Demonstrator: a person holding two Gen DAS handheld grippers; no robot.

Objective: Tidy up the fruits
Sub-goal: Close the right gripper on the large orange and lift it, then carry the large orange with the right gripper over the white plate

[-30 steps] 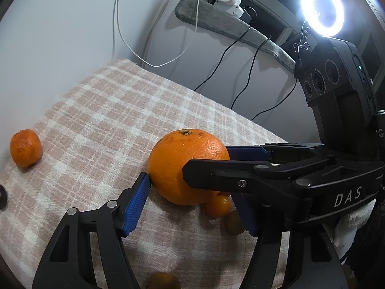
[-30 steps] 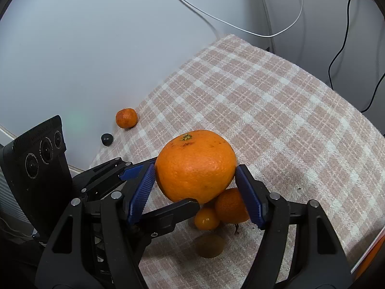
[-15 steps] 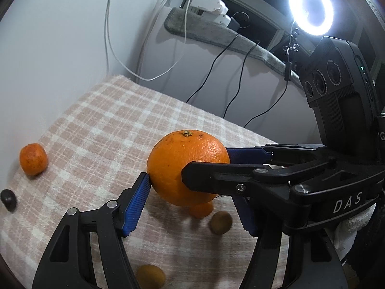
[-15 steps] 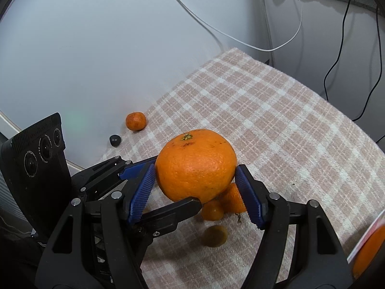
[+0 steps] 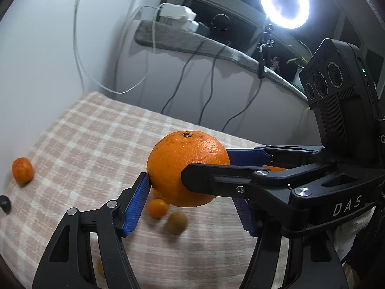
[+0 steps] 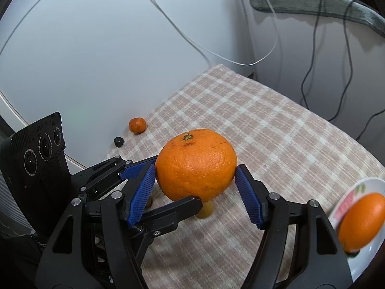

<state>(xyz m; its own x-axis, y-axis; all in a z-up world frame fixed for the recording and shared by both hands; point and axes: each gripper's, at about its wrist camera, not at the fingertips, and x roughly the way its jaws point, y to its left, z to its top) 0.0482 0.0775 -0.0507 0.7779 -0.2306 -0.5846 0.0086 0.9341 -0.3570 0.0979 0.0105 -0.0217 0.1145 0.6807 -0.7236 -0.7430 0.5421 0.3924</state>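
A large orange [image 5: 187,166] [image 6: 196,163] hangs in the air above the checked cloth [image 5: 79,142] [image 6: 276,144], pinched from both sides. My left gripper [image 5: 190,204] is shut on it with its blue pads. My right gripper [image 6: 196,192] is shut on it too, crossing the left one. Under the orange lie a small orange kumquat [image 5: 157,208] and a brownish-green small fruit [image 5: 177,222] [image 6: 205,212]. A mandarin [image 5: 22,169] [image 6: 137,125] sits by the wall. A white plate [image 6: 361,187] at the right edge holds another orange [image 6: 361,221].
A small dark object [image 5: 5,204] [image 6: 118,141] lies by the mandarin. White and black cables [image 5: 182,77] hang along the wall behind the table. A ring light [image 5: 284,1] shines at the back right. The wall [image 6: 96,60] borders the cloth on the left.
Both grippers have lifted the large orange higher above the cloth and moved it right. The small fruits look smaller below, and the plate with an orange has come into the right wrist view.
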